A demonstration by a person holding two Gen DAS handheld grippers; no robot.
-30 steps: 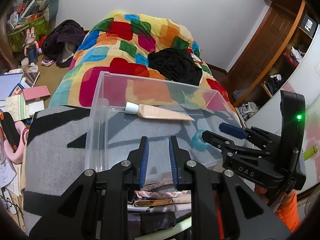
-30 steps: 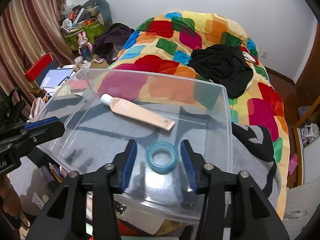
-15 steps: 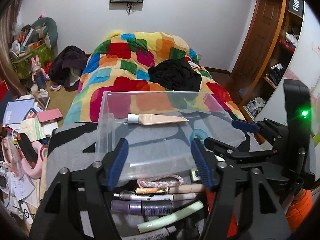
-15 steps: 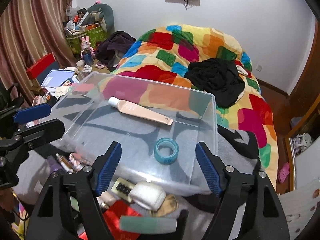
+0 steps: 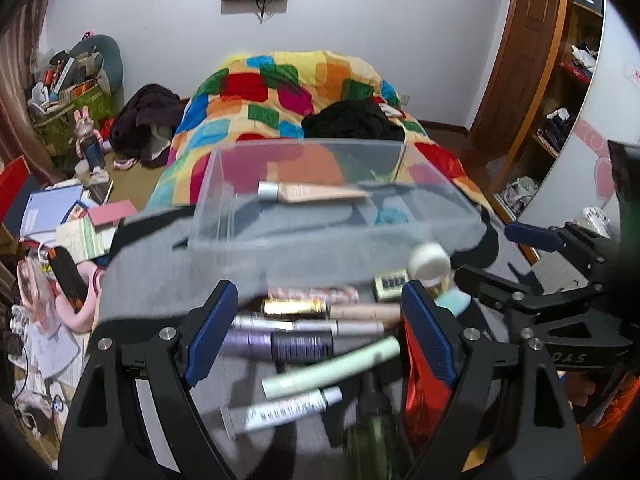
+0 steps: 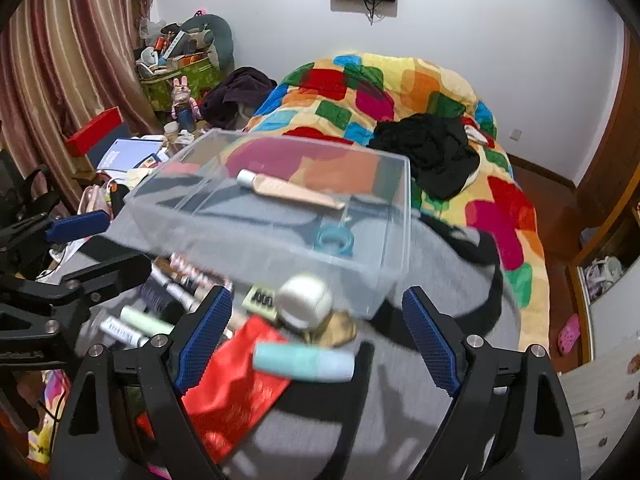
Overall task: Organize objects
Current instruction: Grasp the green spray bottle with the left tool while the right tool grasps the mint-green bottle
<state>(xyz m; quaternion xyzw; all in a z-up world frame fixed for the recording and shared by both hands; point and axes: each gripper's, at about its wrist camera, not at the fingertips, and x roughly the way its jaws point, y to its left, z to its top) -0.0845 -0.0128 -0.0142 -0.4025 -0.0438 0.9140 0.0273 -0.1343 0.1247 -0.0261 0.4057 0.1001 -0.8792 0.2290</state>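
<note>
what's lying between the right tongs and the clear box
In the right wrist view, a round white jar and a teal tube lie before the clear box.

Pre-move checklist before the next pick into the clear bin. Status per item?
1. Left gripper open, nothing pinched: ok; jaws have just been opening.
2. Right gripper open, nothing pinched: ok; jaws have just been opening too.
3. Clear bin upright with free floor space: ok; holds only the beige tube and blue tape ring.
4. Loose items in front of bin reachable: ok; the mint tube lies between the right jaws.
5. Grippers apart from each other: ok.
6. Sharp view of targets: not ok, motion blur.
</note>
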